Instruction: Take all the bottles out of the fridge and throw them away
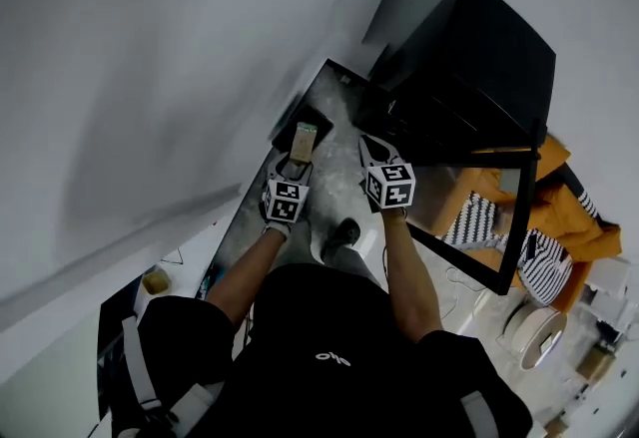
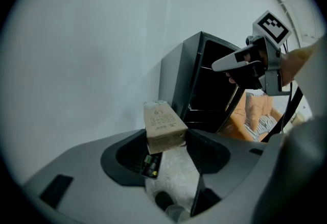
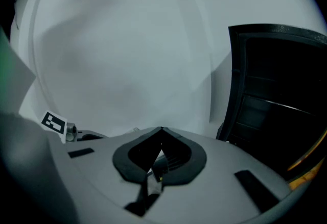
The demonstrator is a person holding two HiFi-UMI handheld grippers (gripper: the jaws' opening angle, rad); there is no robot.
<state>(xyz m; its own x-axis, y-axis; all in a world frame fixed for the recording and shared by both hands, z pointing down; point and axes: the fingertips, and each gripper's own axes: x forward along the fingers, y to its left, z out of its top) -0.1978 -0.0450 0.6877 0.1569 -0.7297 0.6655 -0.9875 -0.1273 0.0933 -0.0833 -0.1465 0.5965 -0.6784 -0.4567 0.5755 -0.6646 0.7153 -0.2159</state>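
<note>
My left gripper (image 1: 298, 163) (image 2: 164, 139) is shut on a brown drink carton (image 1: 304, 140) (image 2: 162, 126) with a crimped top. The carton hangs over a small dark open container (image 1: 287, 135) (image 2: 151, 163) on the floor by the wall, and something green and yellow shows inside it. My right gripper (image 1: 373, 149) (image 3: 161, 129) is shut with nothing between its jaws, held beside the left one in front of the black fridge (image 1: 469, 57) (image 2: 204, 85) (image 3: 278, 95). The left gripper view also catches the right gripper (image 2: 225, 64) at upper right. The fridge stands open and its inside is too dark to make out.
The fridge's glass door (image 1: 499, 226) swings out to the right. Orange cushions and striped cloth (image 1: 564, 221) lie behind it. A white wall (image 1: 150, 77) runs along the left, speckled grey floor (image 1: 334, 112) lies ahead, and my black shoe (image 1: 344, 231) is below the grippers.
</note>
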